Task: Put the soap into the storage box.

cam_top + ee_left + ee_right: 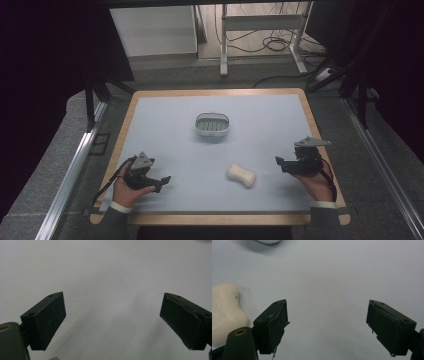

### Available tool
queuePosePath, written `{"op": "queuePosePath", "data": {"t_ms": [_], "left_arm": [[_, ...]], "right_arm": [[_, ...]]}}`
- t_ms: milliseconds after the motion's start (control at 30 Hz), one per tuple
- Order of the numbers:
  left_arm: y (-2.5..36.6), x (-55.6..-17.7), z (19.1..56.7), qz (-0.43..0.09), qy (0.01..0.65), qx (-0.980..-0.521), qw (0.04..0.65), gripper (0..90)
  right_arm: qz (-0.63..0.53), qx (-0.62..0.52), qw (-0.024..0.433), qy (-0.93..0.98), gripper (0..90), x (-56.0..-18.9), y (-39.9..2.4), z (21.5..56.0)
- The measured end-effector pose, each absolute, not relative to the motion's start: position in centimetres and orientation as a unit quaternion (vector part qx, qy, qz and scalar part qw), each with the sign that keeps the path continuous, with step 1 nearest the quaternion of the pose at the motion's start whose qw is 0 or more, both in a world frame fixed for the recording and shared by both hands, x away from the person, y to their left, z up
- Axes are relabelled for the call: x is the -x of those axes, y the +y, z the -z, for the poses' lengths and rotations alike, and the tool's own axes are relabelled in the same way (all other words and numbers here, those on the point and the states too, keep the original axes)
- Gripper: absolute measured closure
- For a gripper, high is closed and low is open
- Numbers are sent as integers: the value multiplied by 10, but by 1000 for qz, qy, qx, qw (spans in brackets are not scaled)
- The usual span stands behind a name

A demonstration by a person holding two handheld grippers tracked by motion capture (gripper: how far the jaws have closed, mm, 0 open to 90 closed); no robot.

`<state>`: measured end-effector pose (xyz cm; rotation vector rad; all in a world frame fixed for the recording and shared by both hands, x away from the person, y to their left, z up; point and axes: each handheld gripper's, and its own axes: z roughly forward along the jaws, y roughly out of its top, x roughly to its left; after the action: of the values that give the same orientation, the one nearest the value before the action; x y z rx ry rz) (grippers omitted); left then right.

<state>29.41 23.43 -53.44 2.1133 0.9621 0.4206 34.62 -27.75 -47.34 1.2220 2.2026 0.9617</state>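
A cream bar of soap (241, 175) lies on the pale blue mat, in front of a small grey soap dish (212, 125) near the middle. My right gripper (278, 161) rests at the right, jaws pointing left toward the soap, a short gap away. In the right gripper view the soap (224, 312) lies left of the left jaw, and my right gripper (327, 326) stands open with bare mat between its jaws. My left gripper (166, 180) rests near the front left, and in its own view my left gripper (112, 320) is open over bare mat.
The mat (165, 120) covers a wooden table (125, 120) with metal rails on both sides. A white desk frame (260, 30) and cables lie on the floor beyond the far edge. The dish's white rim (268, 241) peeks in at the top of the right gripper view.
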Motion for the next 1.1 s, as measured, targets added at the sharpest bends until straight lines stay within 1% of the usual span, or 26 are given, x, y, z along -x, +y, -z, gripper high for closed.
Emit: {"op": "queuePosePath", "data": {"t_ms": [233, 467, 933, 1100], "left_arm": [[233, -295, 536, -160, 372, -834, 374, 69], [233, -295, 535, -160, 373, -832, 378, 69], [233, -295, 536, -158, 373, -833, 377, 69], [232, -295, 537, -157, 372, -834, 375, 69]], "right_arm": [[-347, -422, 218, 808, 171, -340, -267, 464], [-344, -407, 201, 822, 171, -335, -253, 456], [-325, -373, 195, 847, 171, -332, -230, 456], [-317, -360, 181, 859, 176, -333, -220, 459]]}}
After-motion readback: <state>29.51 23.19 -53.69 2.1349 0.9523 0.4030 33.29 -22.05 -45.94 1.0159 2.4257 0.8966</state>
